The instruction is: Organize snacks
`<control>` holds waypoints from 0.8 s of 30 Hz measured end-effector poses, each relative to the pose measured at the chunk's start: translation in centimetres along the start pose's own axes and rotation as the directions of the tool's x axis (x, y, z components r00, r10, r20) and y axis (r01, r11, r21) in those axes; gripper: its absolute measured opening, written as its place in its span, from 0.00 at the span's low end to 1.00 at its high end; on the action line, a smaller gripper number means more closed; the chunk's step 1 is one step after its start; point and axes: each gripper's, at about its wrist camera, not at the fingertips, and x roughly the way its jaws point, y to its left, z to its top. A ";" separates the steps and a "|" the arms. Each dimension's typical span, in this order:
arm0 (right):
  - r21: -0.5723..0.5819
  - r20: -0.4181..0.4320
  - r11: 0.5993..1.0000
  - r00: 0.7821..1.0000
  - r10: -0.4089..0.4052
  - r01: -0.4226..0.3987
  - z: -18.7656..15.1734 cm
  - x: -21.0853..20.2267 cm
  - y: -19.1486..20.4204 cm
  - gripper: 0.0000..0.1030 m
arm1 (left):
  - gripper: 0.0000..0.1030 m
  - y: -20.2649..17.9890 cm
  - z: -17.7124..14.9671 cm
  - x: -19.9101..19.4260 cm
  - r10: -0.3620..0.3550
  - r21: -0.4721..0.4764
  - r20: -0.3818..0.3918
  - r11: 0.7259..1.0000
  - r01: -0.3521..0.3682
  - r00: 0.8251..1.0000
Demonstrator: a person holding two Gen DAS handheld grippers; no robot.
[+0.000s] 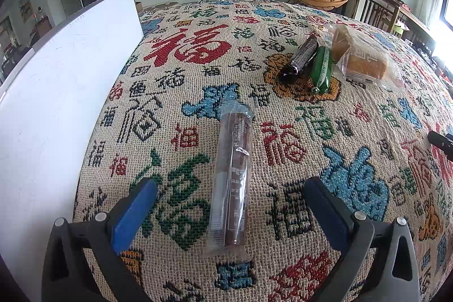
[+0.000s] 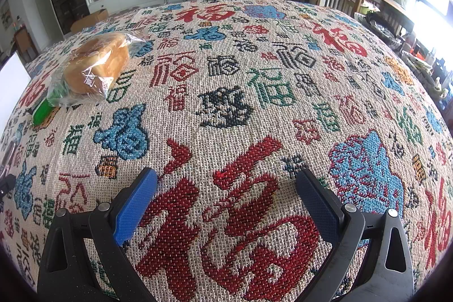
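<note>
Lying lengthwise on the woven cloth that covers the tabletop, a clear-wrapped brown snack stick sits between the spread fingers of the left tool, which is wide apart and touches nothing. A white box stands along the left edge. Farther off, a dark snack packet, a green packet and a bagged bread loaf lie close together. The right tool hangs with its fingers apart over bare cloth, empty, the bread loaf well off to its left.
</note>
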 end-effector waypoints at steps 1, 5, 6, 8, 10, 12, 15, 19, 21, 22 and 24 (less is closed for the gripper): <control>0.000 0.000 1.000 1.000 0.000 0.000 0.0 0.0 0.0 0.97 | 1.00 0.0 0.0 0.0 0.000 0.000 0.000 1.000 0.000 1.000; 0.000 0.000 1.000 1.000 0.000 0.000 0.0 0.0 0.0 0.97 | 1.00 0.0 0.0 0.0 -0.001 -0.001 0.000 1.000 0.001 1.000; 0.000 0.000 1.000 1.000 0.000 0.000 0.0 0.0 0.0 0.97 | 1.00 0.0 0.0 0.0 0.000 0.000 0.000 1.000 0.000 1.000; 0.000 0.000 1.000 1.000 0.000 0.000 0.0 0.0 0.0 0.97 | 1.00 0.0 0.0 0.0 -0.001 -0.001 0.000 1.000 0.001 1.000; 0.000 0.000 1.000 1.000 0.000 0.000 0.0 0.0 0.0 0.97 | 1.00 0.0 0.0 0.1 -0.007 -0.006 -0.005 1.000 0.007 1.000; 0.000 0.000 1.000 1.000 0.000 0.000 0.0 0.0 0.0 0.97 | 1.00 0.1 0.2 0.2 -0.017 -0.001 -0.019 1.000 0.017 1.000; 0.000 0.000 1.000 1.000 0.000 0.000 0.0 0.0 0.0 0.97 | 1.00 0.6 0.9 0.3 -0.066 0.030 -0.096 0.997 0.069 0.993; 0.000 0.000 1.000 1.000 0.000 0.000 0.0 0.0 0.0 0.97 | 1.00 1.5 1.1 -0.1 -0.132 -0.001 -0.112 0.991 0.132 0.985; 0.000 0.000 1.000 1.000 0.000 0.000 -0.1 0.0 0.0 0.97 | 0.98 1.2 1.4 0.3 -0.126 0.012 -0.127 0.992 0.128 0.984; 0.007 0.001 1.000 1.000 -0.002 0.002 -0.1 0.0 0.0 0.97 | 0.95 0.9 1.5 0.4 -0.107 0.032 -0.132 0.993 0.112 0.985; 0.034 0.001 0.999 1.000 -0.027 0.027 -0.3 0.0 0.2 0.97 | 0.75 0.1 1.7 0.4 -0.075 0.095 -0.107 0.992 0.086 0.991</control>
